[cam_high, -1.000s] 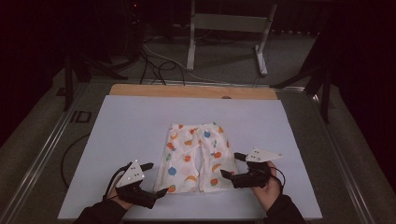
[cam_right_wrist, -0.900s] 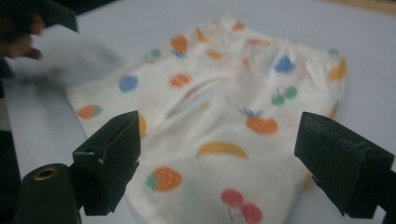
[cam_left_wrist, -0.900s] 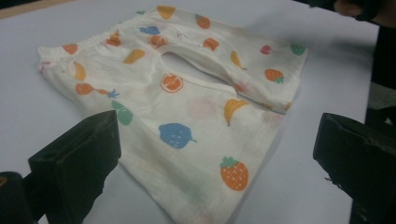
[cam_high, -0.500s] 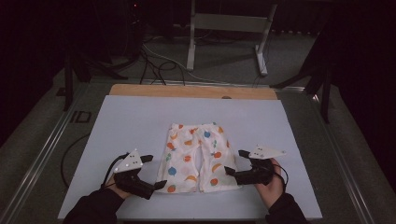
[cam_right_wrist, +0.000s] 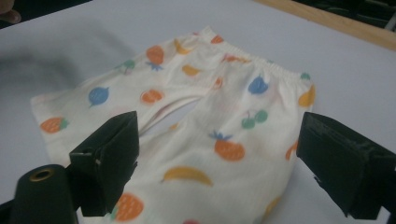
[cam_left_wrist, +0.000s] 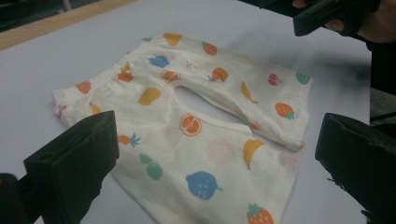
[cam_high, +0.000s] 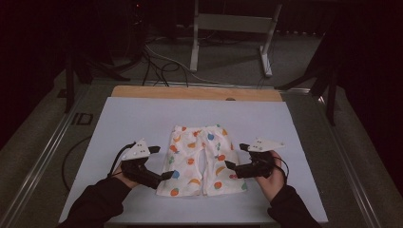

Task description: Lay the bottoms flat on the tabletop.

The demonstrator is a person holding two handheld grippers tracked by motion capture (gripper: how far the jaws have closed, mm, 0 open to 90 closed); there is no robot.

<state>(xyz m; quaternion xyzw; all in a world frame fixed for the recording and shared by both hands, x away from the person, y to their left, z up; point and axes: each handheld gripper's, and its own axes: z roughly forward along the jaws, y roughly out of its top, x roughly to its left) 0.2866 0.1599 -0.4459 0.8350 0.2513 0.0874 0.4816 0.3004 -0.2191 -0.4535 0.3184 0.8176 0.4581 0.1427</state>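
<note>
While both grippers sit low at near edge of table (cam_high: 123, 114), fruit-print shorts (cam_high: 199, 159) lie flat at centre of pale mat, waistband toward far side, leg hems toward person. Left gripper (cam_high: 164, 175) just off left leg hem, jaws wide apart, nothing between; cloth seen betw. jaws in left gripper view, shorts (cam_left_wrist: 196, 126) spread ahead. Right gripper (cam_high: 230, 165) at right leg's outer edge, jaws also apart, holding nothing; contact w/ fabric can't tell. Shorts (cam_right_wrist: 201, 121) spread ahead in right gripper view too.
</note>
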